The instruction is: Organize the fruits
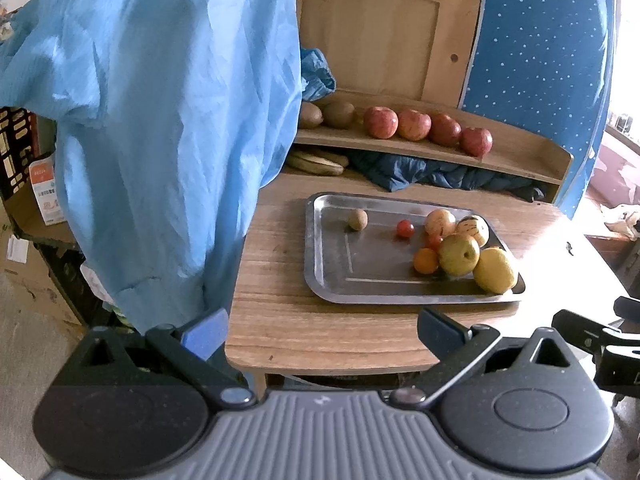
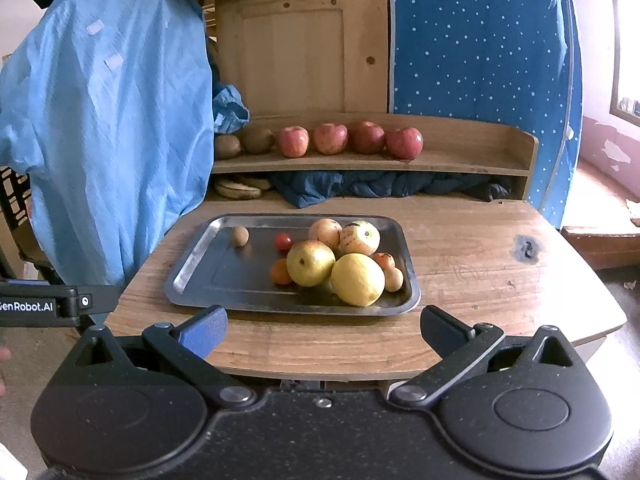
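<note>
Looking at the fruit first, we find most of it heaped at the right end of the metal tray (image 2: 192,264) on the wooden table (image 2: 480,264): a lemon (image 2: 357,279) leans against a yellow-green apple (image 2: 310,262), with a small orange (image 2: 281,271), two pale striped fruits (image 2: 359,237) and other small pieces packed round them; a cherry tomato (image 2: 283,241) and a small brown kiwi (image 2: 240,236) lie apart on the bare left part; on the shelf (image 2: 460,160) behind, four red apples (image 2: 331,138) stand in a row beside two kiwis (image 2: 256,140), and bananas (image 2: 238,189) lie under it next to dark cloth; we hold both grippers short of the table's near edge, the left gripper (image 1: 322,330) and the right gripper (image 2: 323,330) each with jaws spread wide and nothing between them; we judge the sorting partly done; the heap is the risk, since pulling one round fruit could set its neighbours rolling toward the low rim; the shelf has no front lip, so a fruit let go carelessly could roll off; the blue garment (image 2: 104,128) hanging at the left may snag a reach toward that end.
</note>
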The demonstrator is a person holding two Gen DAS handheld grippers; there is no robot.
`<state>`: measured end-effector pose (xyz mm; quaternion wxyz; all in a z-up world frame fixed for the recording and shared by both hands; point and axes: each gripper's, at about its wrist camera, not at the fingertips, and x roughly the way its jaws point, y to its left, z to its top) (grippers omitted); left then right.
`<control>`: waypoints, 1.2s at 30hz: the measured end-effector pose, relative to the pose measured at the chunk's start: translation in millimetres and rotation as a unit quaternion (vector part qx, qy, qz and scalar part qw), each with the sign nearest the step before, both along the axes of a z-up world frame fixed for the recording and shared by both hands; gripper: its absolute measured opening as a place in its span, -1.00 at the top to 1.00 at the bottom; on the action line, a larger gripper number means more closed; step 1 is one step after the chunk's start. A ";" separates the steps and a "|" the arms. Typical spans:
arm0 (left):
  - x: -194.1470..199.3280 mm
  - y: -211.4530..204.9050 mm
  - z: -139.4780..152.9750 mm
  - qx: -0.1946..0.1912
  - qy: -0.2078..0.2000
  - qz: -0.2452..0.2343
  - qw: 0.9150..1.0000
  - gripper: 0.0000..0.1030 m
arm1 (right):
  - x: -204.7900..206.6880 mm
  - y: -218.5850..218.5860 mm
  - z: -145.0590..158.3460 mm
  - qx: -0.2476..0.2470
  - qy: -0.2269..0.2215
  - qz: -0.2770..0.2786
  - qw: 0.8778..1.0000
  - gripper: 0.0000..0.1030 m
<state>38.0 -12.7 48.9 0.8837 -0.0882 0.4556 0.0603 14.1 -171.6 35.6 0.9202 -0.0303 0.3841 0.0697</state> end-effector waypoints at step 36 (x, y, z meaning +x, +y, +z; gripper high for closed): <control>3.2 -2.4 -2.8 0.001 0.007 0.003 1.000 -0.99 | 6.7 -4.9 -5.2 -0.003 0.013 -0.004 1.000 -0.99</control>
